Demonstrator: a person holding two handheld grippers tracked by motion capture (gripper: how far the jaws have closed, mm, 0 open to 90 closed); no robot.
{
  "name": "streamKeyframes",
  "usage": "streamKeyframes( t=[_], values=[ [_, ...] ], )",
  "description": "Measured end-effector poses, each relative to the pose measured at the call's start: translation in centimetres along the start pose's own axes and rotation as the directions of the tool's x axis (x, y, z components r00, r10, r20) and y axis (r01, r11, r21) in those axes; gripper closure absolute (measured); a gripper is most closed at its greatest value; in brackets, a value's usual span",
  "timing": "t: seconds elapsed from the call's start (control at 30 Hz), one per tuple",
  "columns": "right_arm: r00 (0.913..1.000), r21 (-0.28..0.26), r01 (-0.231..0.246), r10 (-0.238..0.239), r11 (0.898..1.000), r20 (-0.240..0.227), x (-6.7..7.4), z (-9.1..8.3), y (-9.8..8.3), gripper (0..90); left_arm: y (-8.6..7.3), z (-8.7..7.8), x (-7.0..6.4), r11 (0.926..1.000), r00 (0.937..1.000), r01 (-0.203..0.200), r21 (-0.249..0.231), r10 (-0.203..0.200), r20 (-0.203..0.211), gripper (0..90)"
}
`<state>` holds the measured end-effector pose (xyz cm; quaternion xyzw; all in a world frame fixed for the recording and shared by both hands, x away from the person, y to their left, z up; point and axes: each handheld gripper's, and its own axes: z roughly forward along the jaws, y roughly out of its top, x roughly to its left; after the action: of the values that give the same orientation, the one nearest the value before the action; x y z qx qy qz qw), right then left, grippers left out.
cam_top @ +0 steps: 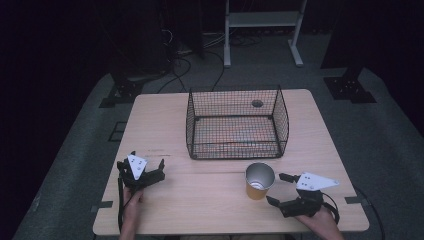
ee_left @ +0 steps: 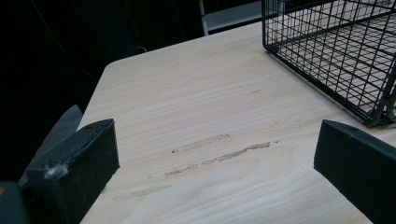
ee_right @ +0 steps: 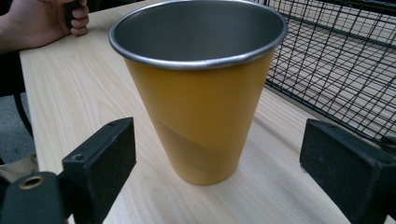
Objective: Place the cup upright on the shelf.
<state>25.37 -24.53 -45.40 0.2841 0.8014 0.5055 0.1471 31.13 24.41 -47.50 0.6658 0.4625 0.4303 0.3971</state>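
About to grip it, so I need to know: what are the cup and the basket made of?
The cup looks like metal: dull grey inside, rolled silvery rim, matte yellow-orange coat outside. The basket looks like thin black-coated wire welded into an open grid. The right gripper stands open beside the cup.

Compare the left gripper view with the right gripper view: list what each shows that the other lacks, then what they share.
Left gripper view: scuff marks on the bare table, between the open jaws of the left claw.

Right gripper view: an upright yellow cup with a metal inside, between the open jaws of the right claw, untouched; a hand at the far corner.

Both: the wooden table and the black wire basket.
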Motion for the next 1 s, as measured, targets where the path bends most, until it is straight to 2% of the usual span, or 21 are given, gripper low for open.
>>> streamKeyframes(
  t=[0.43, 0.8, 1.0],
  values=[
    [0.9998, 0.007, -0.005, 0.005, 1.0, 0.018, 0.4, 1.6, 0.7, 9.6, 0.0, 0.0, 0.0, 1.0, 1.0, -0.001, 0.0, 0.001, 0.0, 0.0],
    [0.9999, -0.007, 0.012, -0.012, 1.0, -0.004, 1.0, 3.5, 1.9, 9.1, 0.0, 0.0, 0.0, 1.0, 1.0, -0.002, -0.001, 0.002, 0.001, 0.0],
    [0.9999, -0.01, 0.017, -0.017, 1.0, 0.0, 1.2, 4.2, 2.4, 9.4, 0.0, 0.0, 0.0, 1.0, 1.0, 0.002, -0.002, -0.002, 0.001, 0.0]
  ],
)
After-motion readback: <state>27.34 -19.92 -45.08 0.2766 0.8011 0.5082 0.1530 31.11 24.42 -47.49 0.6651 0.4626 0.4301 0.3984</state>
